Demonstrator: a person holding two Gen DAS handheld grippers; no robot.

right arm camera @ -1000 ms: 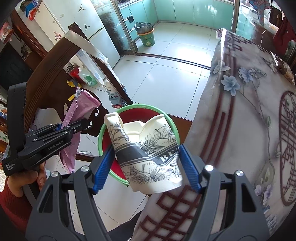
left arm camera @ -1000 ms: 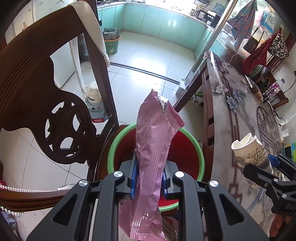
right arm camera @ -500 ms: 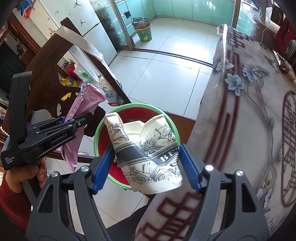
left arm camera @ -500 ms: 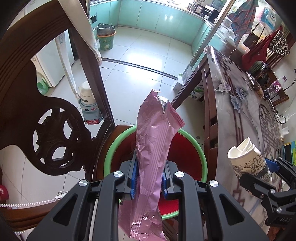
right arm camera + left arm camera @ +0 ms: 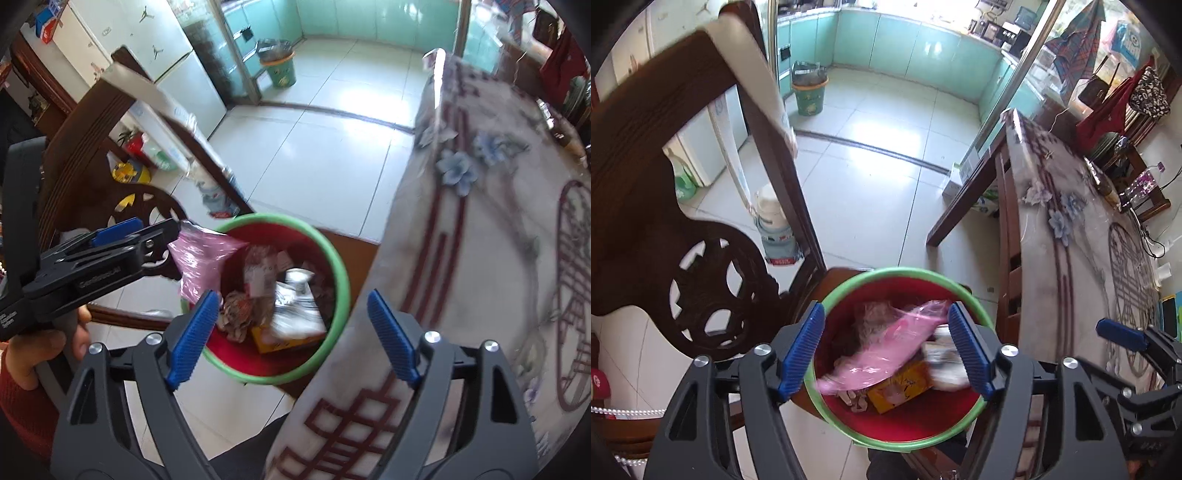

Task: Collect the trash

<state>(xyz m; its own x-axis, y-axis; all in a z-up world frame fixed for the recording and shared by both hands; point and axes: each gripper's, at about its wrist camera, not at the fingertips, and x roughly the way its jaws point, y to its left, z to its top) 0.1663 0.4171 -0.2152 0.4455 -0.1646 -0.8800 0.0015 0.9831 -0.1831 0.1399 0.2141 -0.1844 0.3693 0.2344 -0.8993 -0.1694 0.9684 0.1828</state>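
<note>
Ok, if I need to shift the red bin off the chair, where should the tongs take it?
Take the red bin by its green rim at the near arc. Come straight down with the left tongs, one finger inside and one outside. The body looks too wide for the open jaws, while the rim is a thin upright lip. The table crowds its right side.

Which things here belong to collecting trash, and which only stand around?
Belong to the job: red bin with green rim, pink plastic wrapper, crumpled printed paper cup, yellow carton.

Only around: carved dark wooden chair, floral-covered table, far green waste bucket.
</note>
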